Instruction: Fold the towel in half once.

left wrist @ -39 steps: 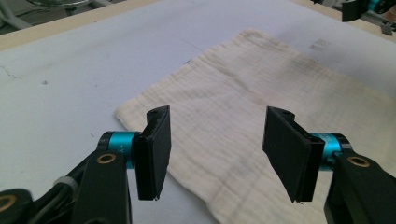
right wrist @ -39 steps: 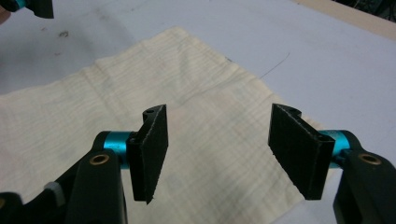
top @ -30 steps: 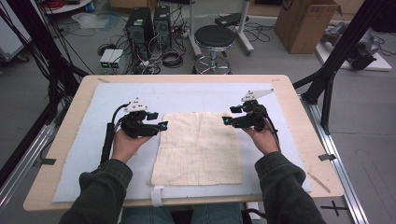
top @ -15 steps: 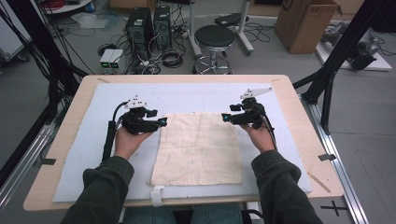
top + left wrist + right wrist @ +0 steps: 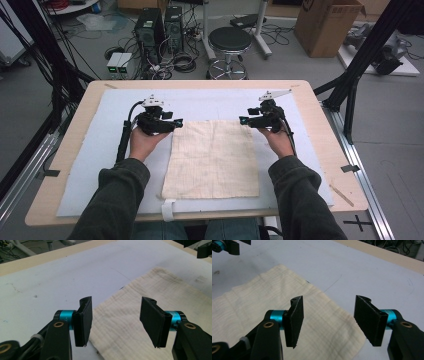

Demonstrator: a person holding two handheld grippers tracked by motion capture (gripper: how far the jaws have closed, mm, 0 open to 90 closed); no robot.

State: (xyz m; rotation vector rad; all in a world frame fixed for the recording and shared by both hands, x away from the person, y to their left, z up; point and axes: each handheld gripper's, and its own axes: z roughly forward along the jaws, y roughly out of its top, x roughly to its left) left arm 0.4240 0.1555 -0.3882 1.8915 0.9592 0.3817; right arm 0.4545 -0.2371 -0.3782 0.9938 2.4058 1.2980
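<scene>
Cream cloth (image 5: pixel 212 157) spread flat on pale blue mat (image 5: pixel 90 165) atop wooden table (image 5: pixel 320 125); black stool (image 5: pixel 230 40), PC towers (image 5: pixel 157 25), cardboard box (image 5: pixel 327 22) on floor beyond. Nothing btwn grippers & cloth. Left gripper (image 5: pixel 176 123) at cloth's far-left corner, right gripper (image 5: pixel 243 120) at far-right corner, both pointing inward, held low w/ forearms in from near edge. Jaws of each apart, just been closing, straddling cloth edge w/o pressing it.

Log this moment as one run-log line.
left gripper: open, closing, at far-left corner of cream woven cloth | right gripper: open, over far-right corner | cloth: flat on pale blue mat
</scene>
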